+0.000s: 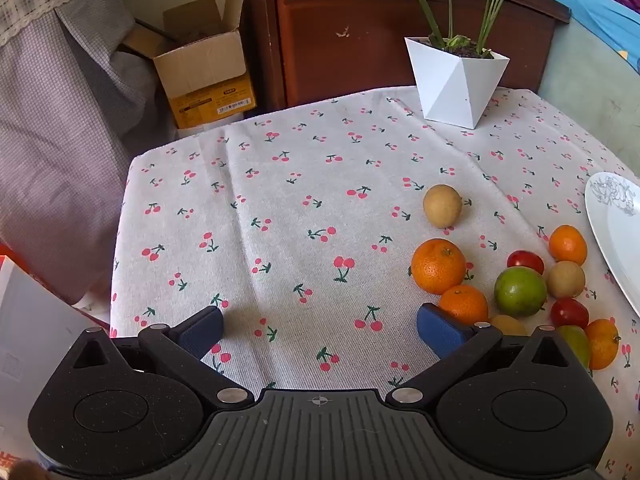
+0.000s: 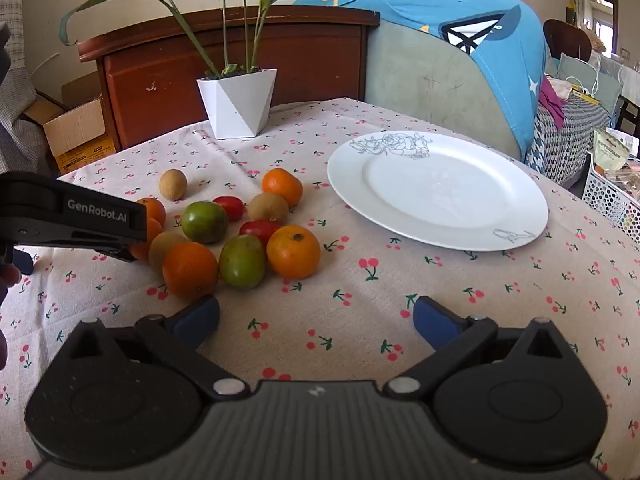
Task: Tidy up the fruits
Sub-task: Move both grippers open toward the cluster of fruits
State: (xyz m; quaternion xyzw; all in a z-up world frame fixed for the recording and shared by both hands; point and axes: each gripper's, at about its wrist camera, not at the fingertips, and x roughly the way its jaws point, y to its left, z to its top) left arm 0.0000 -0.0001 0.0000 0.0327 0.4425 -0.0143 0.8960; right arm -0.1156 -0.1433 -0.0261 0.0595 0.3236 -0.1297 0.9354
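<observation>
A pile of fruit lies on the cherry-print tablecloth: several oranges (image 2: 293, 251), green fruits (image 2: 204, 222), red tomatoes (image 2: 260, 229) and brown kiwis (image 2: 267, 208). One kiwi (image 2: 173, 185) lies apart behind the pile; it also shows in the left wrist view (image 1: 442, 205). A white plate (image 2: 440, 188) lies empty to the right of the pile. My left gripper (image 1: 320, 330) is open and empty, left of the pile, its right finger close to an orange (image 1: 464, 304). My right gripper (image 2: 316, 320) is open and empty, in front of the pile and the plate.
A white faceted plant pot (image 2: 238, 104) stands at the table's back. A wooden cabinet (image 2: 240, 56) and a cardboard box (image 1: 204, 68) are behind the table. A covered sofa (image 2: 440, 48) is at the back right. A white basket (image 2: 612, 196) sits off the right edge.
</observation>
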